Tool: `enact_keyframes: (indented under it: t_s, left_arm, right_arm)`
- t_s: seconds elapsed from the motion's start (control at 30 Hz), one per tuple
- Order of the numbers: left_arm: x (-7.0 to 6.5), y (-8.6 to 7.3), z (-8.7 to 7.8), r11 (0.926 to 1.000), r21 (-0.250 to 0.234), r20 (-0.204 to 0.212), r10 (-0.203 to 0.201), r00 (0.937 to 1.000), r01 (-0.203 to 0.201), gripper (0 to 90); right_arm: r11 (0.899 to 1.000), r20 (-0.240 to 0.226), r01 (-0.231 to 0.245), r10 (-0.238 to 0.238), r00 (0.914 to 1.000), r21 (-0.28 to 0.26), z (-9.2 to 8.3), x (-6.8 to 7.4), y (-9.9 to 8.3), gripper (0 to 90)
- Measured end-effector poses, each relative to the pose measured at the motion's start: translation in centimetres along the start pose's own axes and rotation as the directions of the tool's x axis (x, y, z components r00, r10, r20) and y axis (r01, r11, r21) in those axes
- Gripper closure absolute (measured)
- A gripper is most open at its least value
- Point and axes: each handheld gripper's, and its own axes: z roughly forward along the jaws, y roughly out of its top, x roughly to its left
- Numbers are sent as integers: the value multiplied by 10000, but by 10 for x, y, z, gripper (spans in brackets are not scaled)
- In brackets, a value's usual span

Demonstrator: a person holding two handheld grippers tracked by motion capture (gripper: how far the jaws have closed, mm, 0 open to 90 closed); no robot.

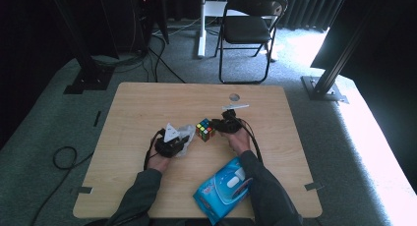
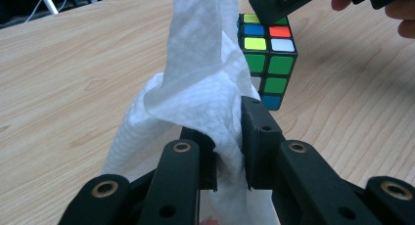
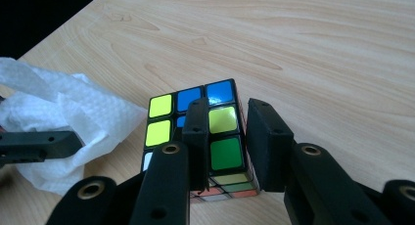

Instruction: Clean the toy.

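A scrambled Rubik's cube (image 1: pixel 205 129) (image 2: pixel 266 54) (image 3: pixel 220 122) sits near the middle of the wooden table (image 1: pixel 147 103). My right gripper (image 1: pixel 217 127) (image 3: pixel 228 107) is shut on the cube's right-hand part, with one jaw lying over its top face and the other against its side. My left gripper (image 1: pixel 182 142) (image 2: pixel 227 132) is shut on a crumpled white wipe (image 1: pixel 186 133) (image 2: pixel 195 78) (image 3: pixel 63 112), which stands up between the jaws just left of the cube. The left gripper's jaw tip (image 3: pixel 39 144) lies against the wipe in the right gripper view.
A blue pack of wipes (image 1: pixel 223 189) lies at the table's near edge under the right forearm. A round hole (image 1: pixel 234 97) is in the table's far side. A black folding chair (image 1: pixel 248 24) stands behind the table. Cables run over the floor at left.
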Motion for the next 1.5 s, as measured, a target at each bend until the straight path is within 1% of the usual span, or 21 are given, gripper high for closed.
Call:
enact_keyframes:
  t_s: [0.07, 0.1, 0.13, 0.3, 0.4, 0.43, 0.53, 0.57, 0.63, 0.7, 0.77, 0.8, 0.83, 0.87, 0.9, 0.93, 1.0, 1.07, 1.13, 1.3, 1.5]
  left_arm:
    - [0, 0, 0, 10000, 8, 2, 18, 10000, -18, 780]
    - [0, 0, 0, 10000, 1, -1, 26, 10000, -26, 780]
    - [0, 0, -1, 10000, -8, -5, 24, 10000, -24, 780]
    - [1, 0, -1, 10000, -4, -19, 7, 10000, -7, 779]
    - [1, 0, -1, 10000, -4, -18, 14, 10000, -14, 779]
    - [1, 0, -1, 10000, -11, -24, 4, 10000, -4, 779]
    - [1, 0, -1, 10000, 7, -17, 10, 10000, -10, 779]
    - [1, 0, -1, 10000, 7, -17, 10, 10000, -10, 778]
    - [1, 0, -1, 10000, 11, -20, 16, 10000, -16, 778]
    - [0, 0, 0, 10000, 1, -2, 37, 10000, -37, 778]
    - [0, 0, 0, 10000, -2, -10, 19, 10000, -19, 778]
    - [0, 0, -1, 10000, 5, -17, 25, 10000, -25, 778]
    - [1, 0, -1, 10000, -4, -25, 13, 10000, -13, 778]
    - [1, 0, -1, 10000, -18, -27, 0, 10000, 0, 778]
    - [1, 0, -1, 10000, -25, -24, -19, 10000, 19, 777]
    - [1, 0, -1, 10000, -24, -23, -22, 10000, 22, 777]
    - [1, 0, 0, 10000, 20, -15, 21, 10000, -21, 777]
    - [0, 0, 0, 10000, 22, -7, 30, 10000, -30, 777]
    - [1, 0, 0, 10000, 0, -9, 15, 10000, -15, 777]
    - [0, 0, 1, 10000, 46, 5, 41, 10000, -41, 777]
    - [-1, 5, 6, 9997, 192, -97, 143, 9999, -141, 772]
  right_arm:
    - [9999, -85, -128, 128, 9999, 3, 0, -2, 0, 710]
    - [9986, -309, -527, 527, 9981, 5, 0, -5, -1, 711]
    - [9974, -444, -717, 715, 9964, -25, 0, -8, -1, 716]
    - [9879, -663, -1548, 1539, 9859, -78, -2, -15, -2, 718]
    - [9837, -714, -1796, 1784, 9814, -107, -3, -18, -2, 717]
    - [9756, -841, -2190, 2168, 9726, -178, -4, -23, -4, 719]
    - [9686, -774, -2470, 2442, 9666, -292, -7, -27, -5, 727]
    - [9640, -812, -2640, 2608, 9620, -321, -8, -30, -5, 728]
    - [9619, -792, -2710, 2676, 9603, -352, -9, -31, -6, 730]
    - [9540, -771, -2969, 2931, 9530, -427, -11, -34, -7, 734]
    - [9512, -627, -3042, 3010, 9516, -509, -12, -36, -7, 739]
    - [9522, -486, -3006, 2981, 9533, -545, -13, -36, -7, 742]
    - [9546, -270, -2913, 2901, 9566, -631, -14, -36, -7, 886]
    - [9616, 351, -2682, 2705, 9621, -589, -15, -35, -8, 852]
    - [9666, 579, -2525, 2548, 9653, -430, -14, -35, -9, 846]
    - [9670, 486, -2524, 2538, 9660, -344, -13, -34, -11, 830]
    - [9740, 717, -2228, 2253, 9716, -421, -14, -30, -10, 788]
    - [9795, 952, -1954, 1993, 9753, -493, -15, -25, -7, 781]
    - [9871, 1190, -1499, 1556, 9806, -553, -16, -19, -5, 719]
    - [9915, 648, -1198, 1229, 9903, -499, -16, -6, 1, 629]
    - [9944, 405, -1058, 1055, 9936, 44, -9, 0, 3, 551]
